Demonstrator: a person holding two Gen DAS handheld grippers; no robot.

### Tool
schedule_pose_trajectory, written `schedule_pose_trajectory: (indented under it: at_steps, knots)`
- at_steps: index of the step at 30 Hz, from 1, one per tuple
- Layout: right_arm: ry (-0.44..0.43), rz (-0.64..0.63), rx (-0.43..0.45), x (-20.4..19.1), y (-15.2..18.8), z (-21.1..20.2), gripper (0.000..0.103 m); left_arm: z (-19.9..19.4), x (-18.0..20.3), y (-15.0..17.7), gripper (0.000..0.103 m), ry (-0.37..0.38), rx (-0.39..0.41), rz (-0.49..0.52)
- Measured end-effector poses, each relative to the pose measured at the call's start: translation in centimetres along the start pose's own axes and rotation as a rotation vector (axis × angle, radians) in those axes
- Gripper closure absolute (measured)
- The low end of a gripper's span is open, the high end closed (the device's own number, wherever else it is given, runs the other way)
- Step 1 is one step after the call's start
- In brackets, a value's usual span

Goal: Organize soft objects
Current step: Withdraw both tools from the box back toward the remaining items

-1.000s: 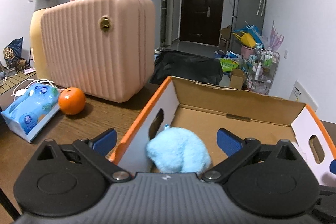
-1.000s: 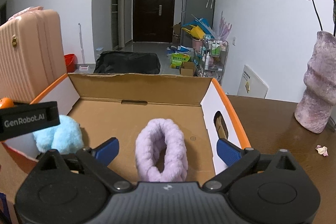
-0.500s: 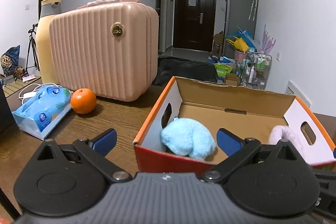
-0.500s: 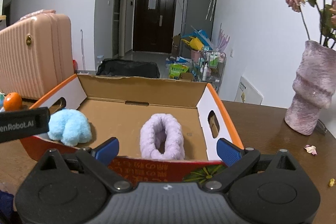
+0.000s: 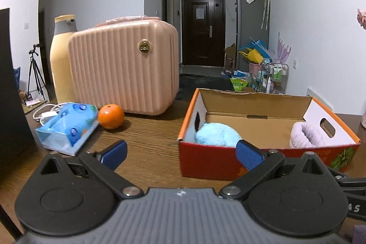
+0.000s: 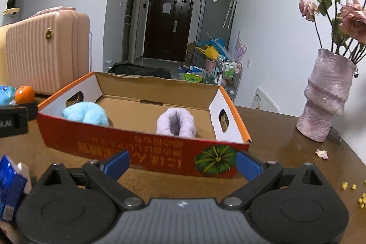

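An open cardboard box (image 5: 205, 161) (image 6: 141, 150) with red front and orange rims sits on the wooden table. Inside it lie a fluffy light-blue soft thing (image 5: 217, 136) (image 6: 87, 114) at the left end and a fluffy lilac ring-shaped one (image 5: 306, 135) (image 6: 177, 122) toward the right. My left gripper (image 5: 180, 153) is open and empty, in front of the box's left corner. In front of the box's red wall my right gripper (image 6: 181, 164) is open, nothing between its fingers.
A pink ribbed case (image 5: 123, 70) (image 6: 45, 54) stands at the back left, with an orange (image 5: 111, 116) (image 6: 24, 94) and a blue tissue pack (image 5: 66, 127) before it. A lilac vase (image 6: 327, 95) of dried roses stands right. Petals and yellow crumbs (image 6: 347, 186) lie nearby.
Both grippers have pulled back out of the box toward me, open and empty. The blue and lilac soft things stay lying inside the box.
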State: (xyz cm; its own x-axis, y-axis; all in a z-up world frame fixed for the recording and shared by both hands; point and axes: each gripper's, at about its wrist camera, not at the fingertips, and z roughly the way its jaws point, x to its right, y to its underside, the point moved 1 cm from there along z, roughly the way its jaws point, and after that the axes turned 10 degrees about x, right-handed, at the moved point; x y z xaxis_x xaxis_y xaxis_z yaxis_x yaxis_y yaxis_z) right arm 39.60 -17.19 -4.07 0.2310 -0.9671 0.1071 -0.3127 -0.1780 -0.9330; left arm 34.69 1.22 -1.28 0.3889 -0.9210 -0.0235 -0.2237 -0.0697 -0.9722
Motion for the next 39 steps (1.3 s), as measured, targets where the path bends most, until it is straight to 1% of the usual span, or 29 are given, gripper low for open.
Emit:
schedule_pose_trajectory:
  at_steps: [12, 17, 23, 33, 39]
  knots:
    - [0.036, 0.023, 0.02, 0.6, 1.3, -4.5, 0.003, -4.5, -4.0, 0.9, 0.0, 0.016, 0.095, 0.051]
    - [0.06, 0.063, 0.066, 1.3, 1.4, -7.0, 0.003, -6.7, -5.1, 1.1, 0.0, 0.039, 0.161, 0.068]
    - [0.065, 0.089, 0.12, 1.3, 1.6, -10.3, 0.003, -9.3, -6.1, 0.9, 0.0, 0.076, 0.189, 0.061]
    - [0.034, 0.117, 0.163, 0.3, 3.0, -16.5, 0.0, -13.8, -7.6, 1.6, 0.0, 0.167, 0.166, 0.047]
    - [0.009, 0.098, 0.188, -0.6, 3.9, -20.5, 0.0, -16.5, -8.4, 2.2, 0.0, 0.219, 0.135, 0.043]
